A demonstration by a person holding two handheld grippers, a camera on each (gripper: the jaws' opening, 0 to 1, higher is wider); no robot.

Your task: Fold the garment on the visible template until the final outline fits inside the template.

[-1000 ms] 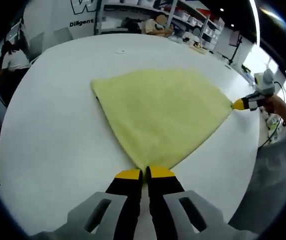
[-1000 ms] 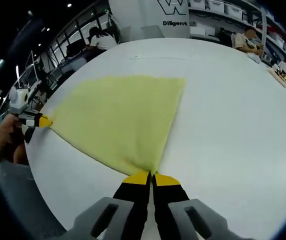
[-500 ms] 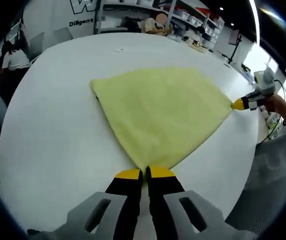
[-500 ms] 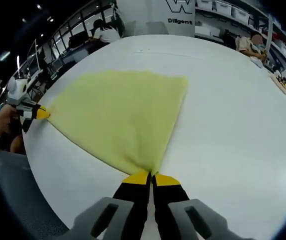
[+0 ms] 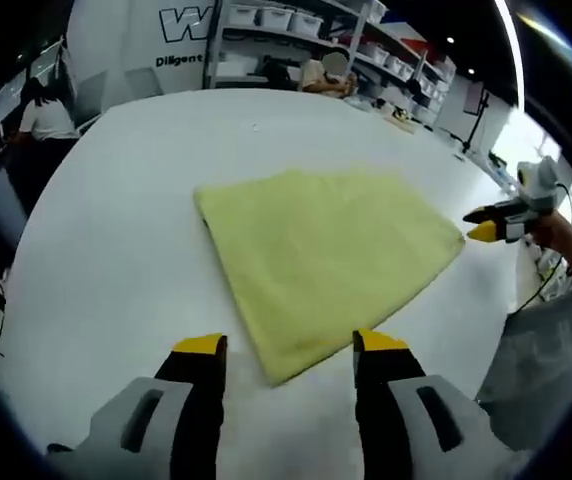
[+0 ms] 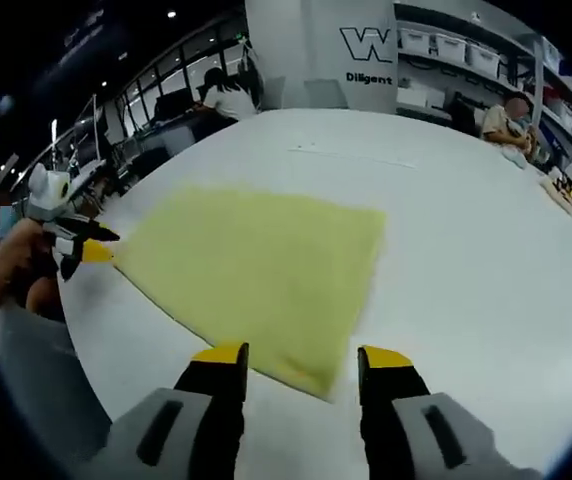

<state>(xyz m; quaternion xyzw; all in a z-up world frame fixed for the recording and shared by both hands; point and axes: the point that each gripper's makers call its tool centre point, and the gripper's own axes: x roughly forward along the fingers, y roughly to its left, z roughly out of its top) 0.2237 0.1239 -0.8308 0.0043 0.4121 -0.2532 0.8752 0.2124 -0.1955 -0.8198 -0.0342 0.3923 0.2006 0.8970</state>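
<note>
A pale yellow folded garment lies flat on the white table. My left gripper is open, its jaws spread either side of the cloth's near corner, not touching it. In the left gripper view the right gripper hovers open just off the cloth's right corner. In the right gripper view the garment spreads ahead. My right gripper is open with its near corner between the jaws. The left gripper is at the cloth's left corner. I see no template outline.
A person's hand holds the other gripper at the left. People sit at the far side of the table, before shelves with boxes. Bare white tabletop surrounds the cloth.
Both grippers have opened and let go of the garment's corners, drawing back a little. The cloth has settled flat on the table.
</note>
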